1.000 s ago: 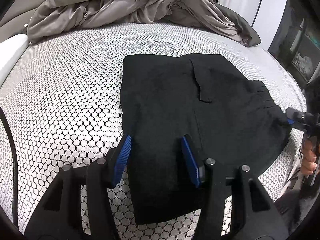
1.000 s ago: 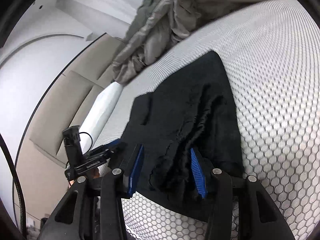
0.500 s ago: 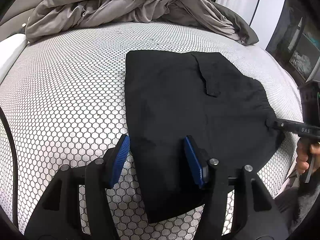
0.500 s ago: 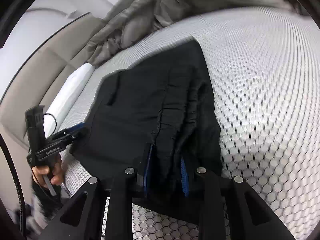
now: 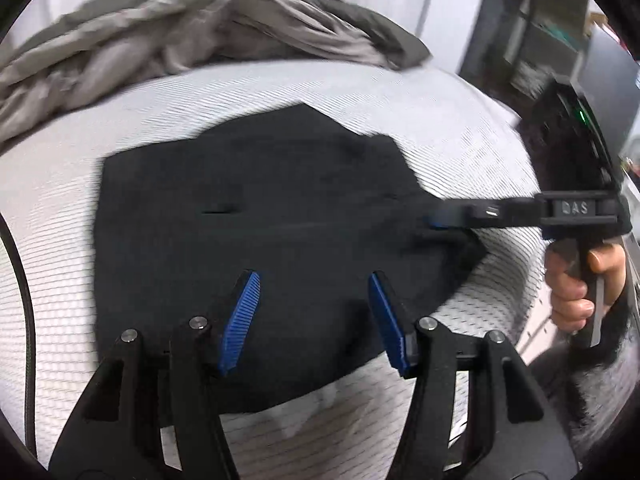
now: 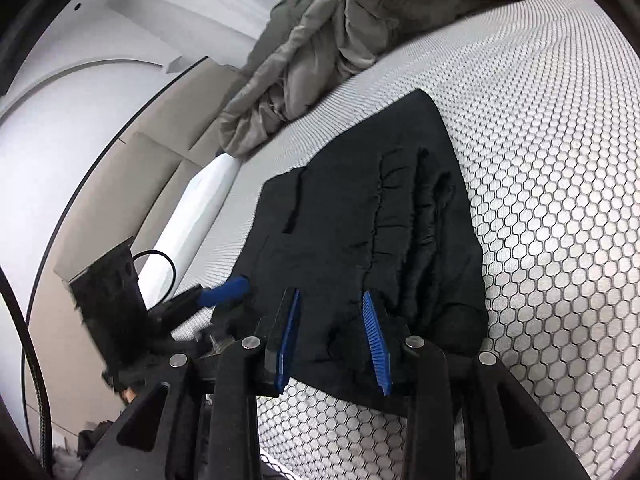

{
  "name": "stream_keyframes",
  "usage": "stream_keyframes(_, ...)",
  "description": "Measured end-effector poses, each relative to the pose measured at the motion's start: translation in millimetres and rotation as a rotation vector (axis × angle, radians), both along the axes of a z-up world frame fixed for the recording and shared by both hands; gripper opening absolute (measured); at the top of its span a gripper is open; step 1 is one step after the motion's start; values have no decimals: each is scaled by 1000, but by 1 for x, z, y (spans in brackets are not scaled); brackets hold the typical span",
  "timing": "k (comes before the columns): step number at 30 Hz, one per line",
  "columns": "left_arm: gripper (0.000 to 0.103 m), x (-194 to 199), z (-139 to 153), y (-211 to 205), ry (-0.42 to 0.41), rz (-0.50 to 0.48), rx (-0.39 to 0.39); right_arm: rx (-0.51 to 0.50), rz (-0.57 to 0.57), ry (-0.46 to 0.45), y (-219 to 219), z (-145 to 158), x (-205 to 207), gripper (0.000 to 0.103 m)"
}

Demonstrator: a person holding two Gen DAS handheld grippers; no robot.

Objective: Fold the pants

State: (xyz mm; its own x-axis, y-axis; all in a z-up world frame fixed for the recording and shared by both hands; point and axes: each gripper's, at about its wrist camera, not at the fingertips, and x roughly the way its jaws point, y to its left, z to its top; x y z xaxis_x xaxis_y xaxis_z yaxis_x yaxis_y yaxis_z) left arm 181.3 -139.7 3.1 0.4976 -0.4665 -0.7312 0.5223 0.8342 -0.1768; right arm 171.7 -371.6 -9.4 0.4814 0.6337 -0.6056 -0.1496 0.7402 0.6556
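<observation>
Black pants (image 5: 256, 216) lie folded flat on the honeycomb-patterned bed (image 5: 440, 108). My left gripper (image 5: 314, 314) hovers open over their near part, with nothing pinched between its blue pads. In the right wrist view its blue fingertip (image 6: 224, 296) sits at the left edge of the pants (image 6: 360, 220). My right gripper (image 6: 331, 338) is at the gathered waistband, with bunched cloth filling the gap between its pads as its jaws are opening slightly. From the left wrist view, the right gripper (image 5: 440, 220) reaches in from the right, held by a hand (image 5: 572, 284).
A crumpled grey duvet (image 5: 180, 28) is heaped at the far side of the bed. In the right wrist view a white pillow (image 6: 192, 216) and a beige headboard (image 6: 132, 184) lie to the left. Dark shelving (image 5: 560, 40) stands beyond the bed's right edge.
The right jaws closed onto the gathered waistband, then eased a little wider. The left gripper swung and rolled, so the pants now look turned and blurred in its view.
</observation>
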Motion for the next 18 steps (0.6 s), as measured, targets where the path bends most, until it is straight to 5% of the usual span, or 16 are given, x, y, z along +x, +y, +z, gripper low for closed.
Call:
stream_keyframes(10, 54, 0, -16, -65, 13, -70, 53, 2, -33, 18, -13, -1, -1, 35)
stream_keyframes(16, 54, -2, -8, -62, 53, -124, -43, 136, 17, -24, -15, 2, -3, 35)
stream_keyframes(18, 54, -5, -12, -69, 45, -145, -13, 106, 34, -31, -6, 4, 1, 35)
